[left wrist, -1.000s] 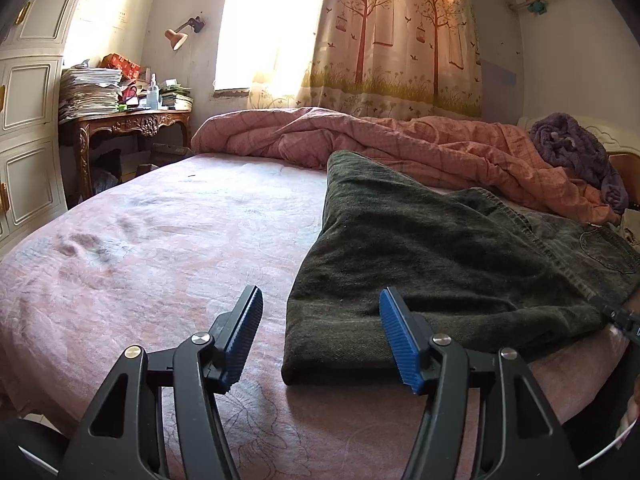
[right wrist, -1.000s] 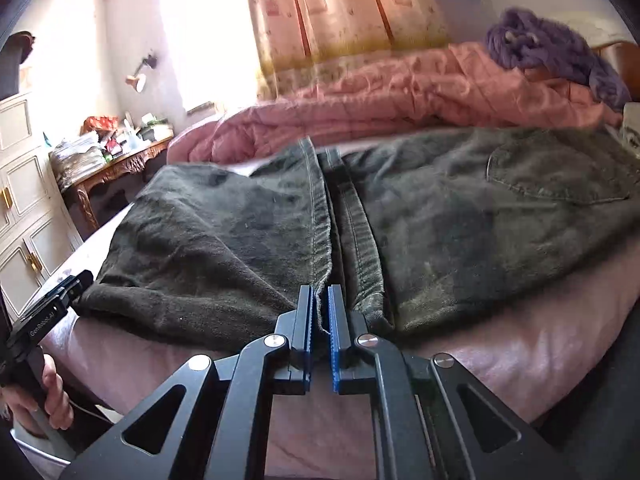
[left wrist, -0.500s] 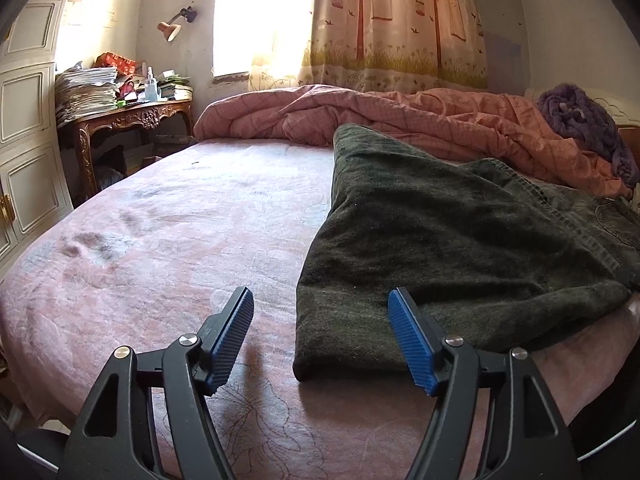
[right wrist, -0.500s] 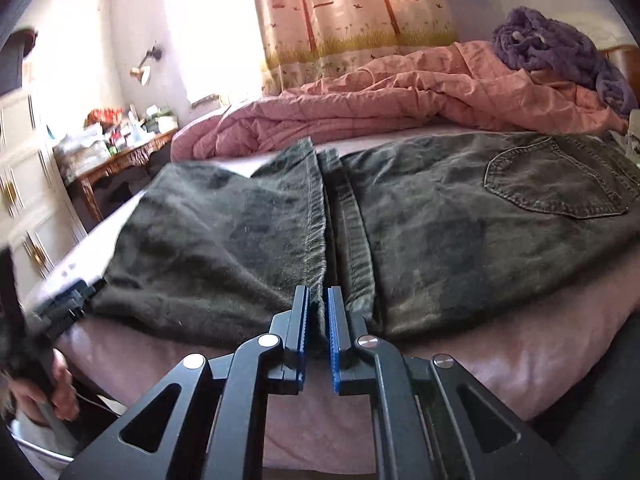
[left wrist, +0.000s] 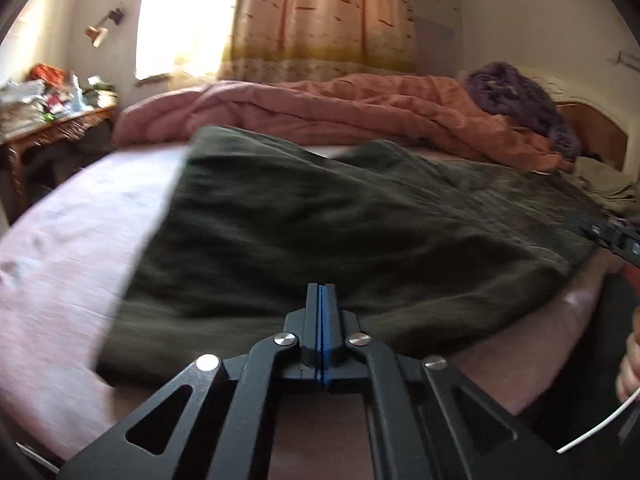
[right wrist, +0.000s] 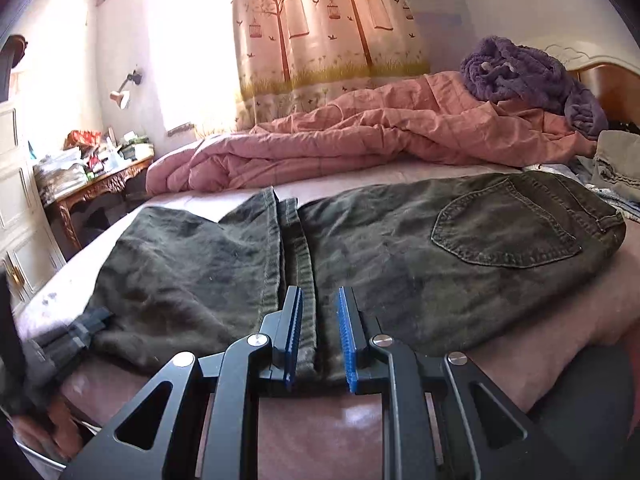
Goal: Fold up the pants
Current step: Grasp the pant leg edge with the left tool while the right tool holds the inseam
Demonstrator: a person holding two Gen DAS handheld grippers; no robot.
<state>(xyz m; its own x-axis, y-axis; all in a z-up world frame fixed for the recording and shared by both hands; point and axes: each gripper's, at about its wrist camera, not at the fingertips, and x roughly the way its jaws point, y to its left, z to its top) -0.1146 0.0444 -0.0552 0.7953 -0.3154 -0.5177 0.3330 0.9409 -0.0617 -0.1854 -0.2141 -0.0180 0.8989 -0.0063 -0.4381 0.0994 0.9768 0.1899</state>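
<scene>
Pants: dark green-grey pants (right wrist: 400,264) lie folded flat across the near half of a bed, back pocket (right wrist: 508,228) up at 3 o'clock in the right wrist view, leg hems (right wrist: 286,240) running from centre toward 12 o'clock.
Bed: pink sheet (left wrist: 68,248) bare at 9 o'clock in the left wrist view; pants edge close to the near side of the mattress.
Left gripper: left gripper (left wrist: 321,300) at 6 o'clock of its own view, jaws together at the near edge of the pants; motion blur hides whether any cloth is pinched between them.
Right gripper: right gripper (right wrist: 319,320) at 6 o'clock of its own view, jaws opening, the doubled hem strip of the pants between them, the blue pads (right wrist: 346,344) not pressing on it.
Hands: part of a hand (left wrist: 630,364) at 4 o'clock in the left wrist view.
Bedding: rumpled pink quilt (right wrist: 380,136) along the far side of the bed; purple blanket (right wrist: 528,76) bunched on it at 2 o'clock.
Room: tree-print curtain (right wrist: 328,32) at 12 o'clock, sunlit window beside it; cluttered carved bench (right wrist: 100,184) at 9 o'clock, wall lamp (right wrist: 122,96) above it.
</scene>
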